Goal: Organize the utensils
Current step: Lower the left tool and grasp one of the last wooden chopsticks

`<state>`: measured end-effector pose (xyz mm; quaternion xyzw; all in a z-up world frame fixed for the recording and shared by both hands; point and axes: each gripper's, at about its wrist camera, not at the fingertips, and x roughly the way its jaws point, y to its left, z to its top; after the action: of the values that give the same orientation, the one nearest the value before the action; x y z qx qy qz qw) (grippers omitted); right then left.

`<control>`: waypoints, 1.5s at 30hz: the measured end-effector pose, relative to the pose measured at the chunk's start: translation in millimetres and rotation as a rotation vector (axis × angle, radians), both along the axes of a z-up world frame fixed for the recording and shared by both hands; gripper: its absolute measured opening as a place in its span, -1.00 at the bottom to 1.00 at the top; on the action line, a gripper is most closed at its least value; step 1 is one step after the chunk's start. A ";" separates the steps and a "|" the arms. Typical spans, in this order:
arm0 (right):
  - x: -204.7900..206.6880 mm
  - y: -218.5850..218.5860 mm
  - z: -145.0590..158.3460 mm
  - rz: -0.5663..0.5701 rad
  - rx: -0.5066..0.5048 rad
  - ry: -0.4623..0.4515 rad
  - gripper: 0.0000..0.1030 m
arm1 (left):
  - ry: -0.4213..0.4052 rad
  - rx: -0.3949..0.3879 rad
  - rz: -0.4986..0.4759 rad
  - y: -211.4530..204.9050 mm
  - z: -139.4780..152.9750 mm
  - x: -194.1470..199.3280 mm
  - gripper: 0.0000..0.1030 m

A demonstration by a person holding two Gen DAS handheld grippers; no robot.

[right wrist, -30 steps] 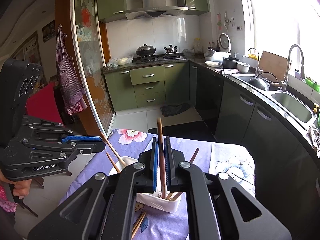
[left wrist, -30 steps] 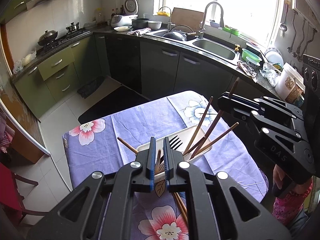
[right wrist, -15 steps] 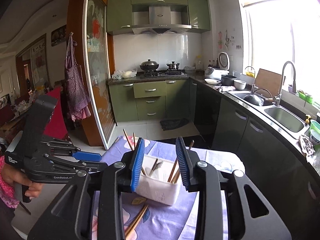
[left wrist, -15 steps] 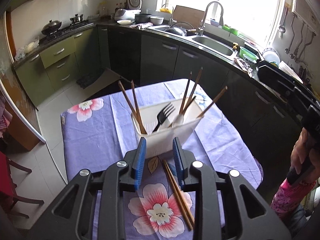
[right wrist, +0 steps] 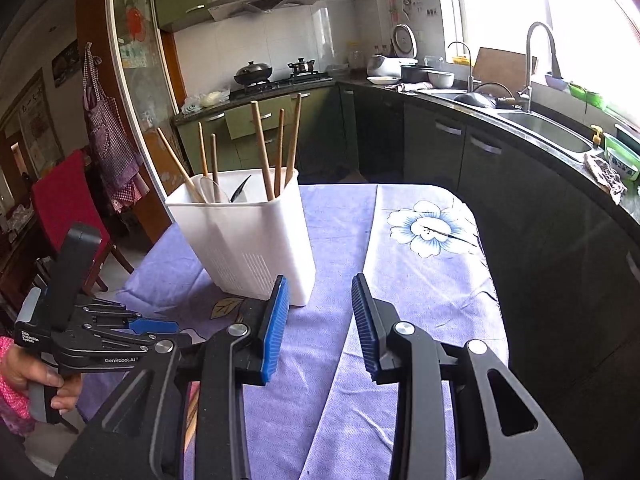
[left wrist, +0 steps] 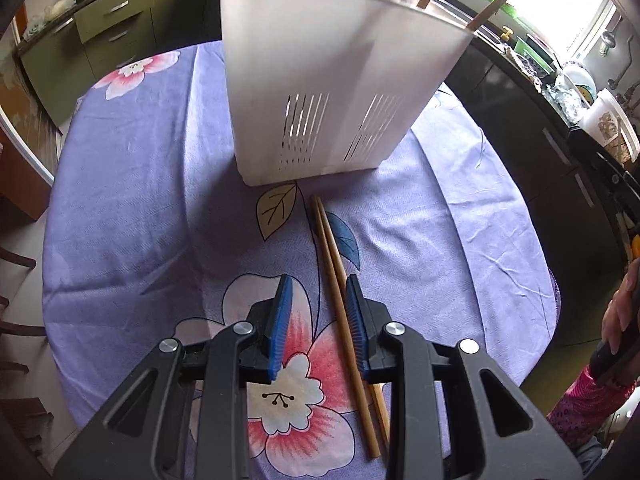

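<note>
Chopsticks, two of them side by side, are lying flat on the purple flowered tablecloth and passing between the parted blue pads of the left gripper, whose jaws are standing released with the pair running close along the right pad and neither pad visibly pressing on it. The right gripper is likewise hanging released and empty over bare cloth, its jaws apart, with the white slotted utensil holder just beyond its left finger. That holder is standing upright near the chopsticks' far ends, holding more chopsticks and a dark fork.
</note>
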<state>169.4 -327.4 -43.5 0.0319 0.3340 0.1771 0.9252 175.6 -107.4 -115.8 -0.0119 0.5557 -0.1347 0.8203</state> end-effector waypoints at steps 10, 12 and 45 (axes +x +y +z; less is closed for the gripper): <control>12.8 -4.6 -13.4 0.015 0.032 0.036 -0.38 | 0.063 0.021 0.000 -14.8 -29.1 13.2 -0.49; 15.0 -1.5 -13.0 0.020 0.036 0.043 -0.38 | 0.066 0.033 -0.005 -16.1 -31.3 14.0 -0.49; 15.8 11.6 -11.2 0.071 0.065 0.072 -0.38 | 0.086 0.139 -0.032 -25.6 -42.4 27.0 -0.88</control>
<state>185.2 -315.9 -54.6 0.0565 0.3619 0.2192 0.9043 202.6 -133.0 -158.2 0.0484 0.5986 -0.1084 0.7922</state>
